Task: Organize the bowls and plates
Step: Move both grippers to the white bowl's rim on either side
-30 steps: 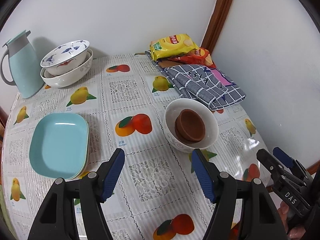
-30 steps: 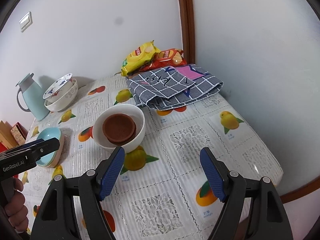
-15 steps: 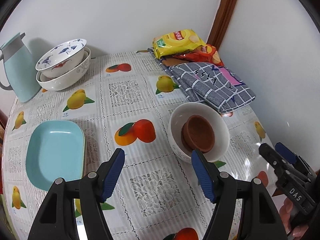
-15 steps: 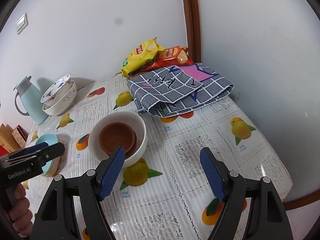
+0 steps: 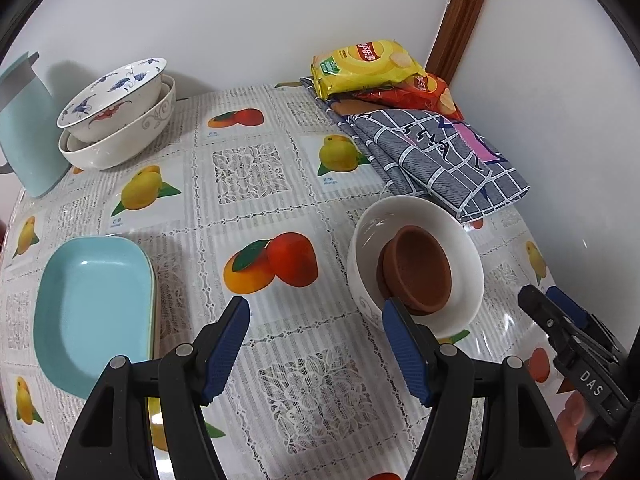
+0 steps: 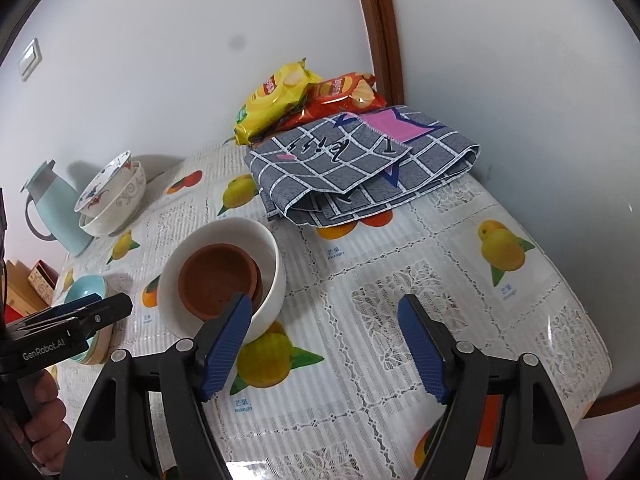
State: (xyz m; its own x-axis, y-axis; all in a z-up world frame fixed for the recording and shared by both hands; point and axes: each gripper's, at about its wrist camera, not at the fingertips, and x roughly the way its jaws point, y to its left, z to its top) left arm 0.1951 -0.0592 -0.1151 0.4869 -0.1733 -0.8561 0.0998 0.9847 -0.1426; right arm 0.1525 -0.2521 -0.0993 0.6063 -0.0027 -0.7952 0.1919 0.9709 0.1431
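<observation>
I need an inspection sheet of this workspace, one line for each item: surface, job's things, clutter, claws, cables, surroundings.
Surface: table under a fruit-print cover.
Job's things: white bowl holding nested brown bowls; two patterned bowls stacked at the back; teal dishes stacked on the left.
Clutter: jug, grey cloth, yellow chip bag and red chip bag lying on the cloth.
Claws: left claw open, empty; right claw open, empty, its left finger in front of the white bowl's rim.
Cables: nothing seen.
Surroundings: white walls, brown corner trim, wall switch.
</observation>
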